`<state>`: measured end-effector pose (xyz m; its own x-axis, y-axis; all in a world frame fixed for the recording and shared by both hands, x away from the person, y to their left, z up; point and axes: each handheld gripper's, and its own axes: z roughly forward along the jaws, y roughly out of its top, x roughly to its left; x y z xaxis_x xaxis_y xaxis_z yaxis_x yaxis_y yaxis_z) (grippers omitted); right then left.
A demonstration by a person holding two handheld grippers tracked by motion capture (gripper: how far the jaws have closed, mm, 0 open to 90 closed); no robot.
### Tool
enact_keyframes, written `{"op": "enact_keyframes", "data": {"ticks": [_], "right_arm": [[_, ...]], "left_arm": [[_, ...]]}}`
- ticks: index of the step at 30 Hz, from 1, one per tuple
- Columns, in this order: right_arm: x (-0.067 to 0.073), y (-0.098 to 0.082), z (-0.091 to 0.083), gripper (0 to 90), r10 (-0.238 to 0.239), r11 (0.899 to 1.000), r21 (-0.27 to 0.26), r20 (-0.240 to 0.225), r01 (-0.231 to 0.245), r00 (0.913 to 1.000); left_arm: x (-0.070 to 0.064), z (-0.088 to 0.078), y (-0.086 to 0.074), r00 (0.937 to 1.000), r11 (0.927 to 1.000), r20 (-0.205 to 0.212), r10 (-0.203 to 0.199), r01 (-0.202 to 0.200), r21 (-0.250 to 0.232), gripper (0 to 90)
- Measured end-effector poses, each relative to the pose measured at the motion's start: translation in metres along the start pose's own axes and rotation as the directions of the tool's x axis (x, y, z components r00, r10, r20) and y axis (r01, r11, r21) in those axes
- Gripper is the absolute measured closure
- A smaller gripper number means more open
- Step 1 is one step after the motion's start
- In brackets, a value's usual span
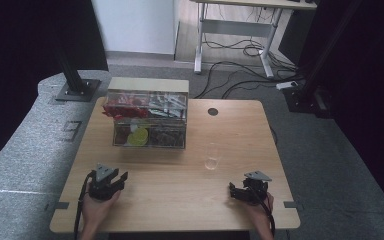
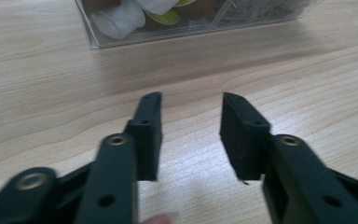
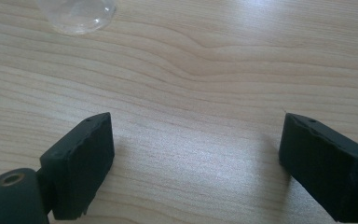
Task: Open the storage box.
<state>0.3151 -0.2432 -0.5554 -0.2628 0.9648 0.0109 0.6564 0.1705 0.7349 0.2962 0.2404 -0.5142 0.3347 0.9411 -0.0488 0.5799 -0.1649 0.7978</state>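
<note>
Left tongs (image 1: 121, 179) are partly spread, nothing between the jaws, aimed at the clear box (image 1: 149, 120) standing near the table's (image 1: 180, 200) far edge. Right tongs (image 1: 234, 191) are spread wide and empty, low over the near right corner. Between box and right tongs stands a clear glass (image 1: 212, 156).

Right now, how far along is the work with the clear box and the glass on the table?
Nothing looks done yet: the clear box sits full at the back and the glass stands empty. In hand, nothing: the left hand-held gripper has its jaws partly apart over bare table, and the right hand-held gripper is wide open short of the glass. All picking and placing seems left.
</note>
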Motion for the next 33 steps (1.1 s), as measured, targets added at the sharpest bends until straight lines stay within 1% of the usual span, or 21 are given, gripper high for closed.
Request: {"op": "enact_keyframes", "data": {"ticks": [1, 2, 5, 7, 10, 11, 12, 13, 16, 21, 26, 33], "right_arm": [[0.0, 0.0, 0.0, 10.6, -0.001, 1.0, -0.001, 0.0, 0.001, 1.0], [0.0, 0.0, 0.0, 10.6, -0.001, 1.0, -0.001, 0.0, 0.001, 1.0], [0.0, 0.0, 0.0, 10.8, -0.001, 1.0, -0.002, 0.0, 0.001, 1.0], [0.0, 0.0, 0.0, 11.1, 0.0, 1.0, -0.002, 0.0, 0.0, 1.0], [0.0, 0.0, 0.0, 11.5, -0.001, 1.0, -0.002, -0.001, 0.001, 1.0], [0.0, 0.0, 0.0, 11.6, -0.001, 1.0, -0.003, -0.001, 0.001, 1.0], [0.0, 0.0, 0.0, 11.6, -0.001, 1.0, -0.003, -0.001, 0.001, 1.0], [0.0, 0.0, 0.0, 11.8, -0.001, 1.0, -0.003, -0.001, 0.001, 1.0], [0.0, 0.0, 0.0, 12.1, -0.001, 1.0, -0.003, -0.002, 0.001, 1.0], [0.001, 0.001, 0.0, 12.6, -0.003, 1.0, -0.005, -0.003, 0.003, 1.0], [0.001, 0.001, 0.0, 12.8, -0.004, 1.0, -0.006, -0.002, 0.004, 1.0], [0.001, 0.001, 0.001, 13.0, -0.004, 1.0, -0.006, -0.002, 0.004, 1.0]], "left_arm": [[0.001, -0.001, 0.001, 1.0, 1.0, 0.001, -0.006, 0.006, -0.006, 68.6], [0.002, -0.003, 0.001, 0.9999, 0.9998, 0.004, -0.009, 0.01, -0.017, 68.6], [0.005, -0.007, 0.004, 0.9983, 0.9987, 0.043, -0.039, 0.04, -0.031, 76.2], [0.005, -0.008, 0.006, 0.9972, 0.9976, 0.052, -0.054, 0.056, -0.04, 79.8], [0.006, -0.009, 0.009, 0.9965, 0.9976, 0.062, -0.056, 0.059, -0.037, 84.0], [0.007, -0.009, 0.009, 0.9961, 0.9976, 0.066, -0.059, 0.061, -0.032, 86.9], [0.008, -0.009, 0.01, 0.9956, 0.9975, 0.07, -0.061, 0.064, -0.031, 86.9], [0.009, -0.009, 0.011, 0.9952, 0.9977, 0.077, -0.06, 0.062, -0.025, 89.5], [0.012, -0.01, 0.012, 0.9948, 0.9976, 0.079, -0.064, 0.066, -0.021, 90.0], [0.02, -0.009, 0.015, 0.9936, 0.9961, 0.075, -0.084, 0.086, -0.021, 90.0], [0.026, -0.003, 0.021, 0.9916, 0.9935, 0.072, -0.108, 0.11, -0.029, 90.0], [0.027, 0.008, 0.033, 0.992, 0.995, 0.081, -0.097, 0.098, -0.014, 90.0]]}}
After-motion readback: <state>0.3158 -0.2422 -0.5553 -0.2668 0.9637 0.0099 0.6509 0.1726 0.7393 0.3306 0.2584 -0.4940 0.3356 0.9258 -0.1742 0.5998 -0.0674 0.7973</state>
